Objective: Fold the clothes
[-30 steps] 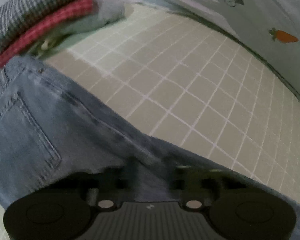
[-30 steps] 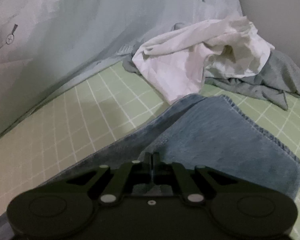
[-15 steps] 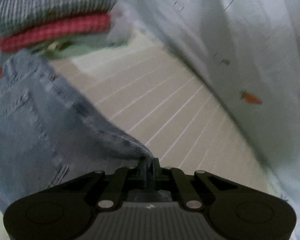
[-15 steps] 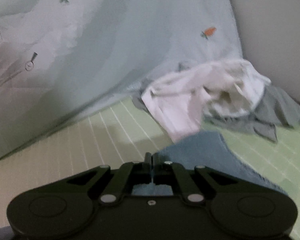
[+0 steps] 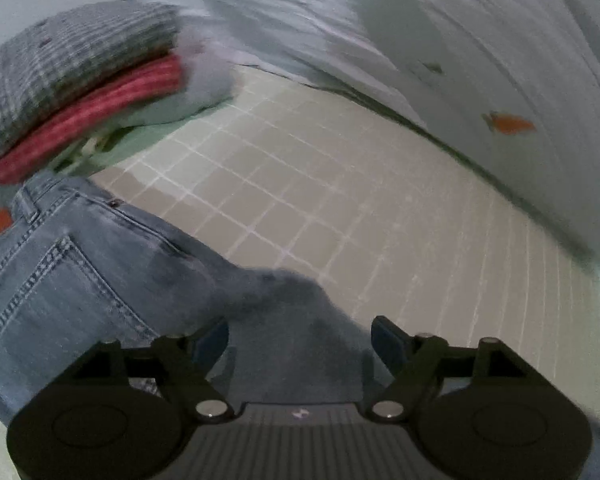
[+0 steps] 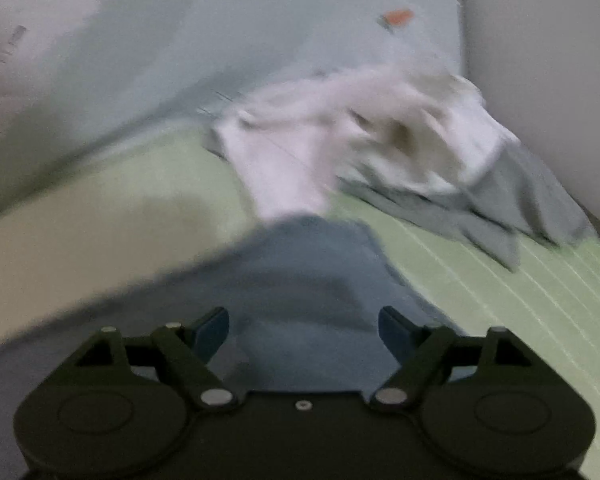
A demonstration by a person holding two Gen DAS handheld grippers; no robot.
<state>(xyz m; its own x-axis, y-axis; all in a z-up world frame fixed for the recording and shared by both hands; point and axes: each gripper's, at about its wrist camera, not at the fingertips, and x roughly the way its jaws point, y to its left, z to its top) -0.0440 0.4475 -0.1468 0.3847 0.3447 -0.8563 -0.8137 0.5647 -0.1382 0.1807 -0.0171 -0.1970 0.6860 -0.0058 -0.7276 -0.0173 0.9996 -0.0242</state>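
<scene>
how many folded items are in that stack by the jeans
3 clear: checked top, red one under it, pale green at the bottom; a greyish layer beside them may be another.

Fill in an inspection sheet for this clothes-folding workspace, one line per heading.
Surface: pale green grid-patterned sheet.
Job's things: jeans lying on it, under both grippers.
Clutter: folded stack; crumpled white garment on a grey garment.
Grippers: left gripper and right gripper open, over denim.
Cables: nothing seen.
Surroundings: carrot-print fabric behind.
</scene>
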